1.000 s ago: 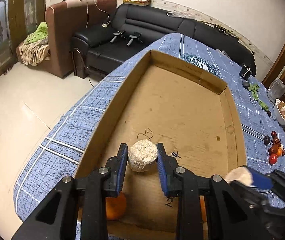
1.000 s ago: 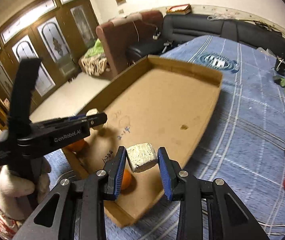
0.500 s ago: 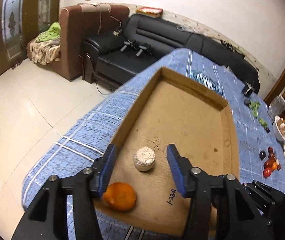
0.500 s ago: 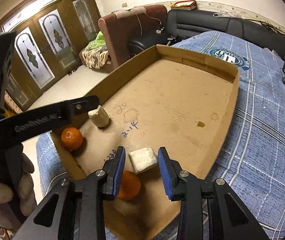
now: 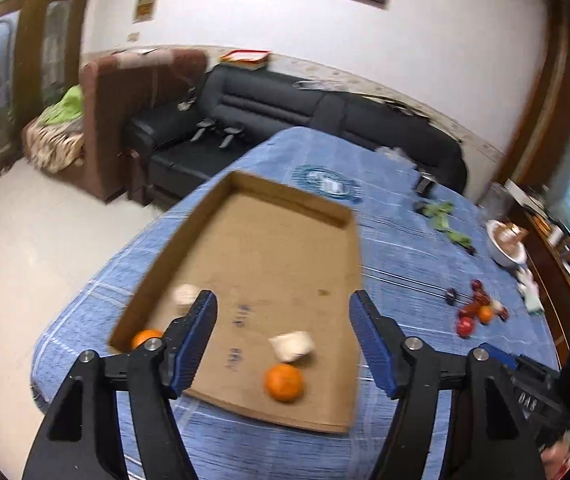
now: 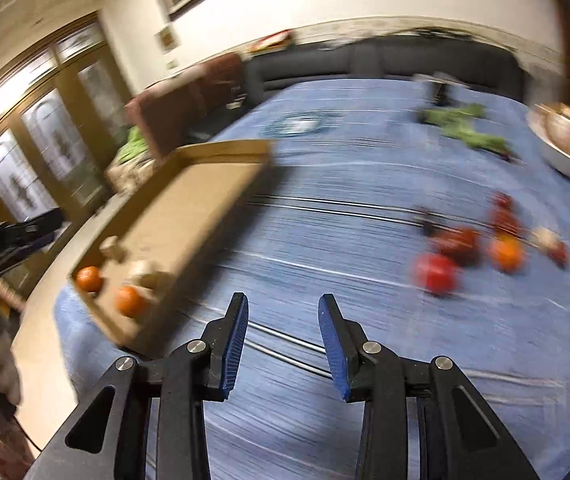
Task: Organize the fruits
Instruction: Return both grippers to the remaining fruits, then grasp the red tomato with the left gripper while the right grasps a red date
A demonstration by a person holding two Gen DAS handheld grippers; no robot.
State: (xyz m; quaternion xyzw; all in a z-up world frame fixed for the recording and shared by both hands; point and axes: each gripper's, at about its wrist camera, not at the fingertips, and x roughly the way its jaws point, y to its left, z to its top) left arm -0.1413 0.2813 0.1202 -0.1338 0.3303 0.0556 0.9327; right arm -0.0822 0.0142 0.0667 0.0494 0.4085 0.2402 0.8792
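Note:
A shallow cardboard tray (image 5: 349, 240) lies on the blue checked tablecloth. In it sit two oranges (image 5: 284, 382) (image 5: 145, 337) and two pale beige pieces (image 5: 292, 345) (image 5: 185, 293). My left gripper (image 5: 283, 338) is wide open and empty, raised above the tray's near end. My right gripper (image 6: 283, 344) is open and empty over bare cloth to the right of the tray (image 6: 221, 148). A loose pile of red, dark and orange fruits (image 6: 469, 248) lies ahead of it on the right; the pile also shows in the left wrist view (image 5: 473, 312). The right wrist view is motion-blurred.
A white bowl (image 6: 565, 148) and green leafy scraps (image 6: 465, 124) lie at the table's far right. A black sofa (image 5: 285, 116) and a brown armchair (image 5: 125, 92) stand beyond the table's far edge. The table drops off to the floor on the left.
Both grippers let go of their beige pieces, which now lie in the tray. Both pulled back and up. The right gripper swung right toward the fruit pile.

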